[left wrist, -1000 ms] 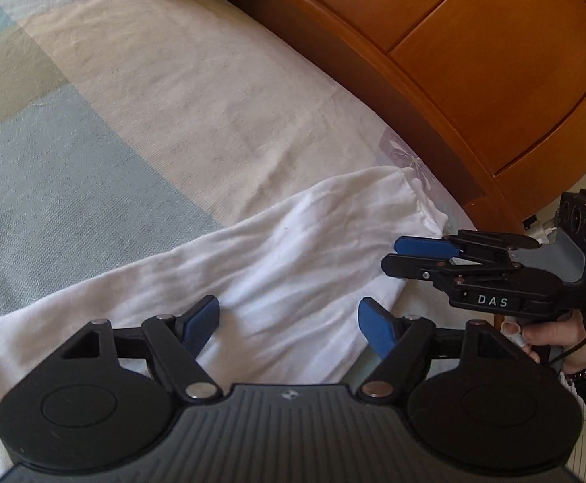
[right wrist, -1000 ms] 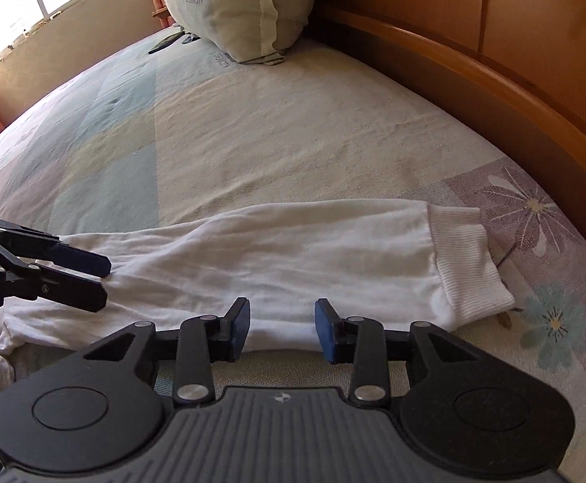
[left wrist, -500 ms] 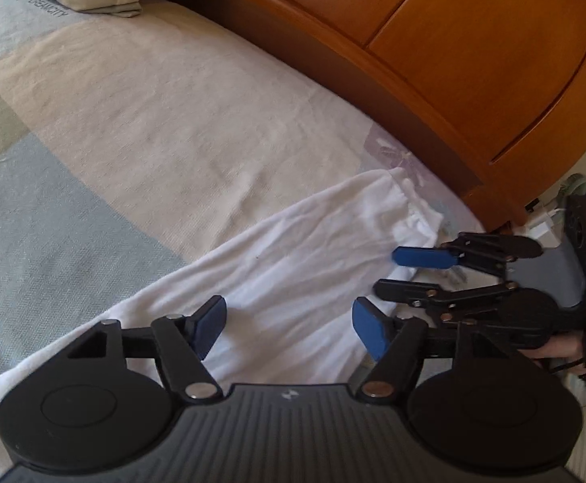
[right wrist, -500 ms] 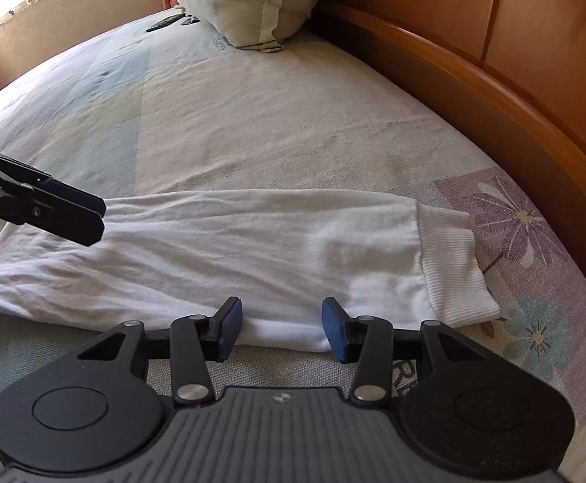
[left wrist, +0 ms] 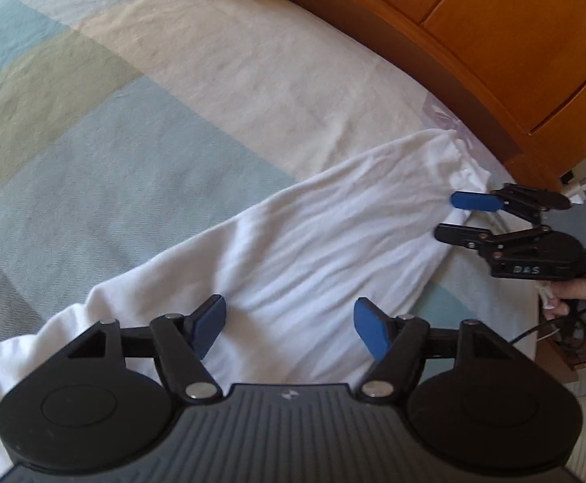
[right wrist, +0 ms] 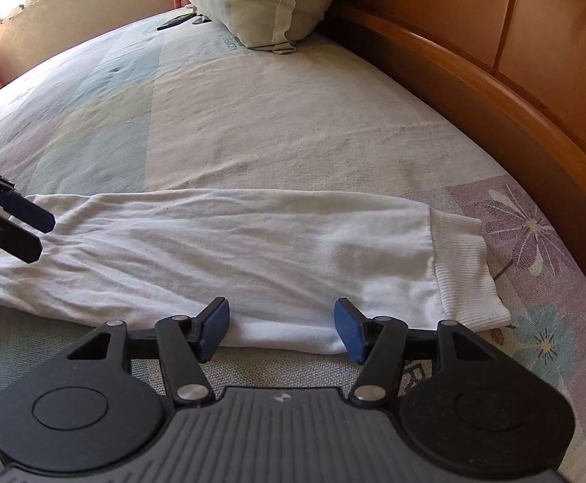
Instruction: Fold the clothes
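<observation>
Garment (right wrist: 252,257) runs left-right across frame, cuff (right wrist: 466,269) at right. Right gripper (right wrist: 280,328) is open at the near hem, having just widened. Left gripper (left wrist: 290,326) is open too, probably over the other end.

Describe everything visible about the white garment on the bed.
The white garment is a long, narrow strip of soft, thin, wrinkled knit, apparently folded lengthwise, lying flat across the patterned bedspread. A ribbed cuff or hem ends it near the wooden bed frame. The right gripper stands open at its near edge, the left gripper open over the opposite end; neither clamps the cloth.
</observation>
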`<action>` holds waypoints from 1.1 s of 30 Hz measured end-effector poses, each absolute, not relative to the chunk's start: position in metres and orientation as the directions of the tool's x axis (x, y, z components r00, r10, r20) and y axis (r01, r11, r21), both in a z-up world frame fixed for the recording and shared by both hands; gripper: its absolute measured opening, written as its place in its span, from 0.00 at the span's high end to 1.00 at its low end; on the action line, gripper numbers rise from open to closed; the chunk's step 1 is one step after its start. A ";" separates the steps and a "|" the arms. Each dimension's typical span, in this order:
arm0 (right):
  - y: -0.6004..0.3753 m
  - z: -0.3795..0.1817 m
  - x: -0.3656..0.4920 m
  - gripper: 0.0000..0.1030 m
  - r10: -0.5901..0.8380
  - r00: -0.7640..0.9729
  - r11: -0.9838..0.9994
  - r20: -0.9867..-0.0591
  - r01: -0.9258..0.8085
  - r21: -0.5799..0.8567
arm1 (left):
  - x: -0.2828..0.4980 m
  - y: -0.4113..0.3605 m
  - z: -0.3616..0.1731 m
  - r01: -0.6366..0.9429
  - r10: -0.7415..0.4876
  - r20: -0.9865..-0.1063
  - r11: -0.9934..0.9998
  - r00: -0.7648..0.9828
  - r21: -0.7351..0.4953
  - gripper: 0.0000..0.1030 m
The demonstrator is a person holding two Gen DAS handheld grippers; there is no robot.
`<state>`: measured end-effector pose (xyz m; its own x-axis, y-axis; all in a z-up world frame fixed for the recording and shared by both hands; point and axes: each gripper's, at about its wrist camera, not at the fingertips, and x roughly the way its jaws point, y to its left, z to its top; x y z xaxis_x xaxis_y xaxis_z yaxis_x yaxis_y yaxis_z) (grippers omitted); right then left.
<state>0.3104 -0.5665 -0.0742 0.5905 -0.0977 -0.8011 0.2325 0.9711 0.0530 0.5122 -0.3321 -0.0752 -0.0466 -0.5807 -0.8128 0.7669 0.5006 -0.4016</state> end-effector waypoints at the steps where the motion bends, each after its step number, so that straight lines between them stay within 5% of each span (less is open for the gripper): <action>1: -0.564 -0.075 0.311 0.32 -0.101 0.591 0.973 -0.801 0.227 0.044 | 0.518 -0.329 -0.076 0.758 -0.599 -0.800 0.512 -0.022 -0.404 0.32; 8: -0.561 -0.075 0.315 0.27 -0.111 0.577 0.975 -0.809 0.220 0.023 | 0.530 -0.318 -0.052 0.737 -0.576 -0.813 0.586 0.088 -0.336 0.33; 14: -0.555 -0.061 0.325 0.25 -0.147 0.551 0.969 -0.822 0.247 -0.008 | 0.502 -0.275 -0.050 0.781 -0.482 -0.850 0.606 0.211 -0.150 0.29; 17: -0.550 -0.057 0.331 0.15 -0.131 0.596 0.975 -0.792 0.221 0.005 | 0.501 -0.265 -0.068 0.772 -0.410 -0.873 0.633 0.262 -0.066 0.30; 21: -0.544 -0.073 0.341 0.14 -0.111 0.559 0.991 -0.822 0.127 -0.048 | 0.515 -0.255 -0.074 0.761 -0.413 -0.863 0.647 0.291 -0.053 0.26; 24: -0.564 -0.079 0.325 0.01 -0.126 0.560 0.987 -0.819 0.152 -0.048 | 0.529 -0.254 -0.072 0.740 -0.397 -0.867 0.670 0.302 -0.049 0.27; 29: -0.569 -0.061 0.328 0.01 -0.136 0.520 0.971 -0.843 0.240 -0.008 | 0.531 -0.247 -0.048 0.724 -0.399 -0.855 0.688 0.331 -0.041 0.29; 33: -0.518 -0.042 0.348 0.01 -0.023 0.596 0.994 -0.803 0.100 0.047 | 0.512 -0.227 -0.032 0.706 -0.368 -0.848 0.708 0.381 0.010 0.28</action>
<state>0.3481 -0.5182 -0.0421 0.5956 -0.0225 -0.8030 0.1004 0.9938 0.0466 0.5124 -0.2270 -0.0319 0.3805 -0.3682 -0.8483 0.7064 0.7077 0.0097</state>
